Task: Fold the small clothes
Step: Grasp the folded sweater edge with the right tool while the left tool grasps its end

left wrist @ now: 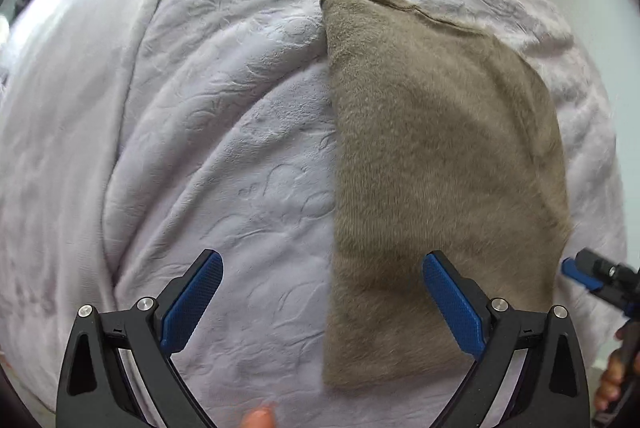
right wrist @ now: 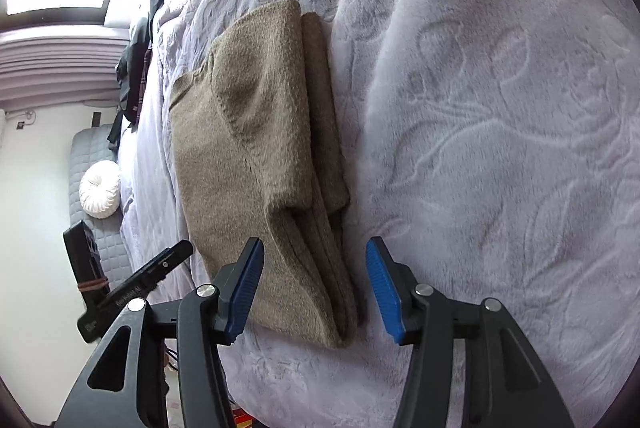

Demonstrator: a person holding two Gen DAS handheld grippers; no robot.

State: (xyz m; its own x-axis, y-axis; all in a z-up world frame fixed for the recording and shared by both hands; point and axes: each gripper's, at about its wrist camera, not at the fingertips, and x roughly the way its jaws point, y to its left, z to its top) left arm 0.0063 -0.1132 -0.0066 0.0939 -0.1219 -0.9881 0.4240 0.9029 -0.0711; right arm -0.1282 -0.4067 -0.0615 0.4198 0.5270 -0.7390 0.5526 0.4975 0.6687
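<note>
Two claws are hanging open, holding nothing: left claw (left wrist: 322,302) straddling the left edge of the soft, light olive-brown knitted garment (left wrist: 436,164) lying folded on the lilac embossed bedspread (left wrist: 200,148), right claw (right wrist: 315,290) straddling its thick layered fold, probably the firmest hold.

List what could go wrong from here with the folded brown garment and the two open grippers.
1. The right gripper straddles the brown garment at its stacked near edge; closing may catch only some layers, so the fold slips apart.
2. The plush blanket lies right under it, so a low pinch may grab blanket too.
3. The left gripper holds nothing, so a one-sided lift may skew it.
</note>
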